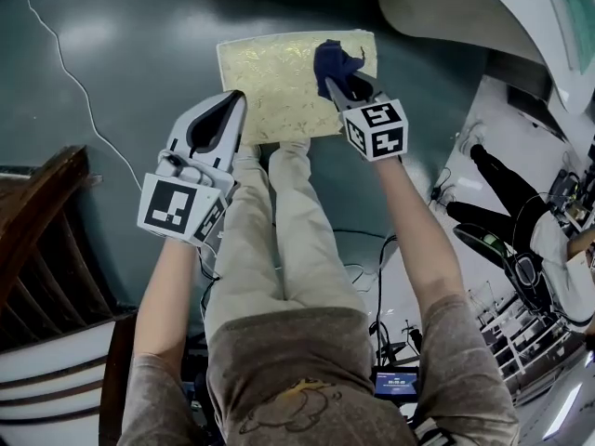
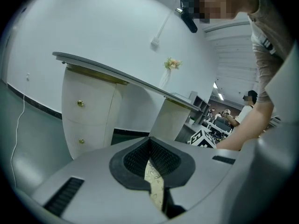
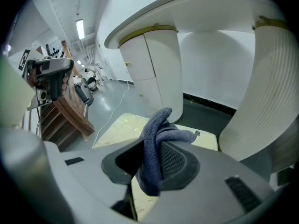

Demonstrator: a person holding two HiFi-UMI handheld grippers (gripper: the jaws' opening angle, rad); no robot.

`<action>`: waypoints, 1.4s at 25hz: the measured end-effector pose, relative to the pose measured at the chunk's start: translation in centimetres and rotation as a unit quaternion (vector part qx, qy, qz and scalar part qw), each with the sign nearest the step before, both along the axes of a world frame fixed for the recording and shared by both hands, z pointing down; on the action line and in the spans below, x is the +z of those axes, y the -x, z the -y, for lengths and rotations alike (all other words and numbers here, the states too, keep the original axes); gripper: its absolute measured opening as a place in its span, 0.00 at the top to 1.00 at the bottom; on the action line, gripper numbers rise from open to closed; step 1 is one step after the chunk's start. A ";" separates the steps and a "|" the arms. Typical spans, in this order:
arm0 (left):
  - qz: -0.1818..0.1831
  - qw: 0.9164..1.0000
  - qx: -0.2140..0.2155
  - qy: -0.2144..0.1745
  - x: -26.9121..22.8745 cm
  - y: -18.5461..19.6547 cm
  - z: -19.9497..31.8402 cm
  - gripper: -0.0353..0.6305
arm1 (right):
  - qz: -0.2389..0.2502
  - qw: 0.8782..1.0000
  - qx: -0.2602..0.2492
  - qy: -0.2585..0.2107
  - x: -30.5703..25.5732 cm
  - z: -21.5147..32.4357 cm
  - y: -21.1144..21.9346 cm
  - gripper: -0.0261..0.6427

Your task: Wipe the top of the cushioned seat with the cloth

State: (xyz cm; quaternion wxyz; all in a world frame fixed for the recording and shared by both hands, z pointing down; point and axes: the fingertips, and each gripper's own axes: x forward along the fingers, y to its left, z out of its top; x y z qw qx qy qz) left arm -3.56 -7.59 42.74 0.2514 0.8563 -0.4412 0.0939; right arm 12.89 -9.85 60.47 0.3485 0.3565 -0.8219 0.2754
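Dark blue cloth (image 3: 156,141) clamped between the jaws of the right gripper (image 3: 154,148), bunched into a thick fold. One tuft standing out past the tips, a short tail hanging below the pads. In the head view, placed over the far right corner of the cushioned seat (image 1: 270,91); contact with the cushion not possible to confirm. Jaws of the left gripper (image 2: 150,148) pressed together on nothing, only a thin slit open behind the tips, with a strip of the patterned seat visible through it. Parked at the near left corner of the seat.

For a good wipe, probably best to tilt the right gripper down so that the soft tuft, not the hard tips, meets the cushion. Press lightly. Draw long overlapping strokes from right to left, then step row by row toward the near edge. Hold the clamp tight throughout, otherwise a risk of the cloth slipping out. Move the left gripper clear of the stroke path.

Seat lying flat, top face up, long axis running left to right across the head view, right end slightly farther. Cloth tuft pointing away from the person.
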 end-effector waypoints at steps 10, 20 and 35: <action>0.002 1.000 -0.028 0.003 0.2 3.7 -2.2 0.92 | 0.039 0.997 -0.063 0.023 0.5 -5.0 11.5 0.81; 0.002 0.999 -0.044 0.005 0.5 6.2 -3.2 0.92 | 0.039 0.994 -0.087 0.049 2.6 -8.3 18.1 0.81; -0.003 0.999 -0.036 0.009 1.0 5.7 -4.0 0.92 | 0.012 0.997 -0.063 0.046 3.7 -7.6 15.7 0.81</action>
